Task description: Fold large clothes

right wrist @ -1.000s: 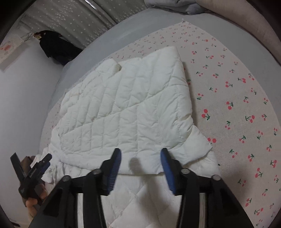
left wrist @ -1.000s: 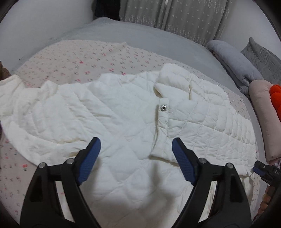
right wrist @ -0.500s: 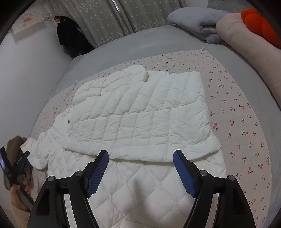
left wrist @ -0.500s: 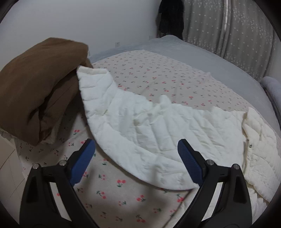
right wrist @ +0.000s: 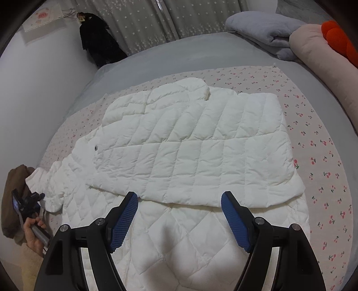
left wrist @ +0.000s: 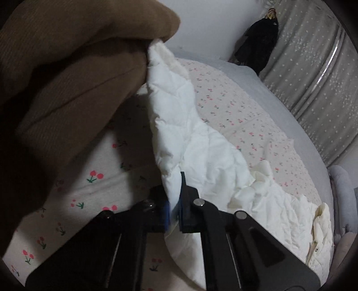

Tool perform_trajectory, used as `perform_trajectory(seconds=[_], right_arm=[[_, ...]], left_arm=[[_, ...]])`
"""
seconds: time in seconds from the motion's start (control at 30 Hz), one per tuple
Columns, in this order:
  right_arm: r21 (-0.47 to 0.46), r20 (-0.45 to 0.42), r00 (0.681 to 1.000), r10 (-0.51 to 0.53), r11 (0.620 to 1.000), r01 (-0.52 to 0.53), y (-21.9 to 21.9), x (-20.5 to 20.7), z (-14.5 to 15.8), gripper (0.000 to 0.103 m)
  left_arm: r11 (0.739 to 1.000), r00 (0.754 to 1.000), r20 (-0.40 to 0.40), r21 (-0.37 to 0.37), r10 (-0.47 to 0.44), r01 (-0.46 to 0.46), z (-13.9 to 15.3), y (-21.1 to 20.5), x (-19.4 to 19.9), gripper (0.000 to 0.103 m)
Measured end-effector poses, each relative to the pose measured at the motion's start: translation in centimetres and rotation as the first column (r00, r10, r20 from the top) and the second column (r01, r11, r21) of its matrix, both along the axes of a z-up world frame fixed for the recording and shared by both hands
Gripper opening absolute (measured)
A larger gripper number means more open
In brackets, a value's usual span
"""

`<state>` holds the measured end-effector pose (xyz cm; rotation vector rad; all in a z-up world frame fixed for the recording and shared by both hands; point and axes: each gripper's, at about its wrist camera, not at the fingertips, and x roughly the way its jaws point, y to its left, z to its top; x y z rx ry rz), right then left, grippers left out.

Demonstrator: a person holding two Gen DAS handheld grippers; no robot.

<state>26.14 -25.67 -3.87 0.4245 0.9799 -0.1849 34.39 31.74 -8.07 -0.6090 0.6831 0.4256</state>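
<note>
A white quilted jacket (right wrist: 192,143) lies on the cherry-print bed sheet (right wrist: 322,156), one side folded over its middle. Its left sleeve (left wrist: 179,116) stretches out toward a brown folded garment (left wrist: 73,73). My left gripper (left wrist: 174,201) is shut on the sleeve's edge, close to the brown garment; it also shows in the right wrist view (right wrist: 29,201) at the far left. My right gripper (right wrist: 179,219) is open and empty above the jacket's near hem.
A grey blanket (right wrist: 261,33), a pink pillow (right wrist: 322,67) and an orange plush (right wrist: 337,38) lie at the bed's right side. A black garment (right wrist: 98,42) hangs by the grey curtain (right wrist: 156,20). A white wall (right wrist: 38,85) runs along the left.
My left gripper swung left from the jacket's body to the sleeve and closed on its edge. My right gripper pulled back from the folded side and opened wider.
</note>
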Motion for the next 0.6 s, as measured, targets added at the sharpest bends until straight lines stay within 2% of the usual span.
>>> perform_trajectory(seconds=[0.1, 0.17, 0.27, 0.37, 0.47, 0.57, 0.6], right_arm=[[-0.004, 0.002, 1.0, 0.001, 1.0, -0.001, 0.0, -0.2, 0.2, 0.079], [0.004, 0.015, 1.0, -0.003, 1.0, 0.003, -0.3, -0.5, 0.5, 0.079], [0.027, 0.035, 0.999, -0.019, 0.999, 0.018, -1.0, -1.0, 1.0, 0.079], [0.06, 0.049, 0.998, -0.037, 0.998, 0.034, -2.0, -1.6, 1.2, 0.079], [0.093, 0.059, 0.996, -0.066, 0.994, 0.06, -3.2, -2.2, 1.3, 0.079], [0.118, 0.073, 0.991, -0.108, 0.988, 0.099, -4.8, -3.1, 1.6, 0.079], [0.119, 0.075, 0.989, -0.124, 0.986, 0.115, -5.3, -3.4, 1.7, 0.079]], left_arm=[[0.998, 0.989, 0.135, 0.018, -0.065, 0.063, 3.2, -2.0, -0.9, 0.005], [0.992, 0.964, 0.233, 0.047, -0.126, 0.118, 5.7, -3.9, -1.7, 0.004], [0.973, 0.907, 0.353, 0.062, -0.23, 0.222, 8.9, -7.4, -2.7, 0.004], [0.937, 0.842, 0.412, 0.124, -0.349, 0.328, 11.5, -12.4, -3.5, 0.004], [0.874, 0.759, 0.436, 0.182, -0.483, 0.452, 12.7, -18.2, -3.8, 0.004], [0.773, 0.662, 0.407, 0.25, -0.63, 0.583, 12.5, -25.1, -4.0, 0.004], [0.729, 0.626, 0.379, 0.273, -0.681, 0.628, 12.1, -27.8, -4.1, 0.004]])
